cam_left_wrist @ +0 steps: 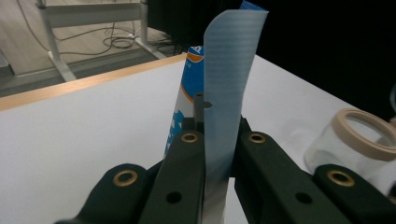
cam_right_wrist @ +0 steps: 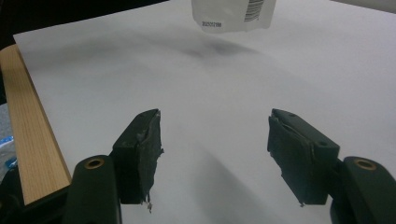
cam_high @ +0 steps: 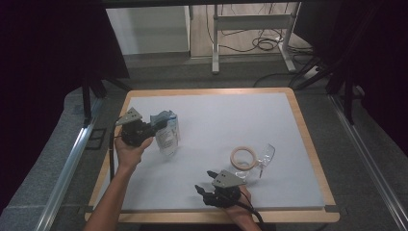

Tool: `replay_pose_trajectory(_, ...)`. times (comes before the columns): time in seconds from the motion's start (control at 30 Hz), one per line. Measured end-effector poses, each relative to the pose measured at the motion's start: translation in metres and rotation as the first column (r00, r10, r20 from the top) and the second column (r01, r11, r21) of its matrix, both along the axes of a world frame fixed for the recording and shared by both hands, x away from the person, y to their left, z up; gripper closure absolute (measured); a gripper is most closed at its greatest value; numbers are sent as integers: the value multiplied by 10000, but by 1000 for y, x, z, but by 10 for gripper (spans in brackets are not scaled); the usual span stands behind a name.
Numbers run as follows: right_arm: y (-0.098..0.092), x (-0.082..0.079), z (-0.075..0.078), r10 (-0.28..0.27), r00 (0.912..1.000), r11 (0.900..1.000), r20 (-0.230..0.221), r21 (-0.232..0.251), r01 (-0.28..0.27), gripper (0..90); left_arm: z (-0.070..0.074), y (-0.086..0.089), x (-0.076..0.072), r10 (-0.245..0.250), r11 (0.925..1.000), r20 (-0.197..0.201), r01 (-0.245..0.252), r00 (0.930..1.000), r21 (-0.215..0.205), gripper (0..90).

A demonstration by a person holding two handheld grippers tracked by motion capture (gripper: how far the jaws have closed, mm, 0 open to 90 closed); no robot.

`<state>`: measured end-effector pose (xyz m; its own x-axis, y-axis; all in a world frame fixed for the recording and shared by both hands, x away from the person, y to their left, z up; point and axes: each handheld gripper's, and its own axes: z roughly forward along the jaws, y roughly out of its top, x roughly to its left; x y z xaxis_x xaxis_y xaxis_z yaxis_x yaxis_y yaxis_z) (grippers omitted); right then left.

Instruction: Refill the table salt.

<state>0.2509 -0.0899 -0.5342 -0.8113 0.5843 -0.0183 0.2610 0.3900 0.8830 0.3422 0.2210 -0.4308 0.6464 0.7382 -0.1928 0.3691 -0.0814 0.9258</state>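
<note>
A blue-and-white pouch (cam_high: 168, 134) with printed labels hangs from my left gripper (cam_high: 155, 126) at the left of the white mat. In the left gripper view the jaws are shut on the pouch's pale blue top strip (cam_left_wrist: 229, 70), which stands up between my left gripper (cam_left_wrist: 219, 136). The pouch's lower edge (cam_right_wrist: 232, 14) hovers over its shadow in the right gripper view. My right gripper (cam_high: 203, 183) rests near the front edge, open, with nothing between its jaws (cam_right_wrist: 215, 135). A clear glass jar (cam_high: 260, 158) with a beige rim (cam_high: 243, 158) lies on its side just right of it.
The white mat (cam_high: 231, 120) covers a wooden-edged table (cam_high: 308, 144). The jar (cam_left_wrist: 359, 140) also appears at the right of the left gripper view. Beyond the table are a desk frame (cam_high: 250, 29) and floor cables (cam_high: 264, 43). Dark curtains flank both sides.
</note>
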Motion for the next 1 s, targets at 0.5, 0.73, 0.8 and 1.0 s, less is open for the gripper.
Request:
replay_pose_trajectory(0.5,23,6,5,-15,10000,9999,79,142,14,345,7,-9,-16,-791,9957,-177,781,9967,-502,900)
replay_pose_trajectory(0.73,25,8,5,-231,9997,9996,118,134,230,329,8,-13,-18,-921,9941,-167,909,9956,-587,900)
replay_pose_trajectory(0.8,24,9,4,-255,9997,9996,69,129,255,328,9,-15,-18,-967,9936,-174,956,9952,-594,900)
replay_pose_trajectory(1.0,23,11,5,-441,9990,9989,3,129,441,327,11,-20,-20,-1069,9929,-146,1059,9942,-546,900)
